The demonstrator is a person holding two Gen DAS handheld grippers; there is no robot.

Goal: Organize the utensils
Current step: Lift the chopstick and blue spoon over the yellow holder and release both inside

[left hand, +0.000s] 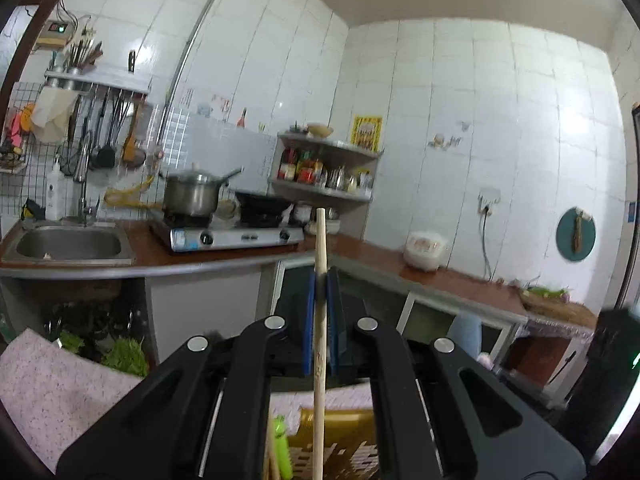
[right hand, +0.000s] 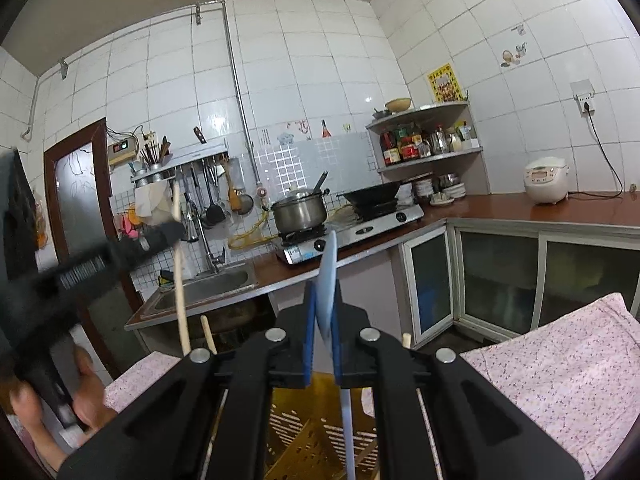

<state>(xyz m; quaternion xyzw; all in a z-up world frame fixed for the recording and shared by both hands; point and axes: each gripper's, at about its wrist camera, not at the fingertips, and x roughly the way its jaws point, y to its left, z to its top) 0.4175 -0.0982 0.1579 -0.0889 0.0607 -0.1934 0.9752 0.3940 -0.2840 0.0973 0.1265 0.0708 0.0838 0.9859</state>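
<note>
Wooden and pale, a chopstick (left hand: 320, 304) stood nearly upright in the left gripper (left hand: 320, 292), its blue pads (left hand: 308, 320) clenched on the shaft a little below the top end. From the left wrist view, the stick's lower end ran down toward a yellow slotted basket (left hand: 340, 440), which sat on a pink flowered cloth (left hand: 48, 384); something bright green (left hand: 282, 448) lay at the basket's left edge, though I could not tell what it was. From the right wrist view, the right gripper (right hand: 325, 320) was pinched on a light blue utensil (right hand: 329, 280), broad end up and its thin handle hanging into the same basket (right hand: 304, 440). To the left of the basket the left gripper (right hand: 172, 232) showed again, blurred, with the chopstick (right hand: 180, 276) in its grasp and the person's hand (right hand: 80, 392) on the handle. Two more wooden ends (right hand: 208, 332) poked up just beside the basket's rim. I judged the sorting about midway: both tools were loaded and neither piece was set down, and how many utensils were left I could not see.
</note>
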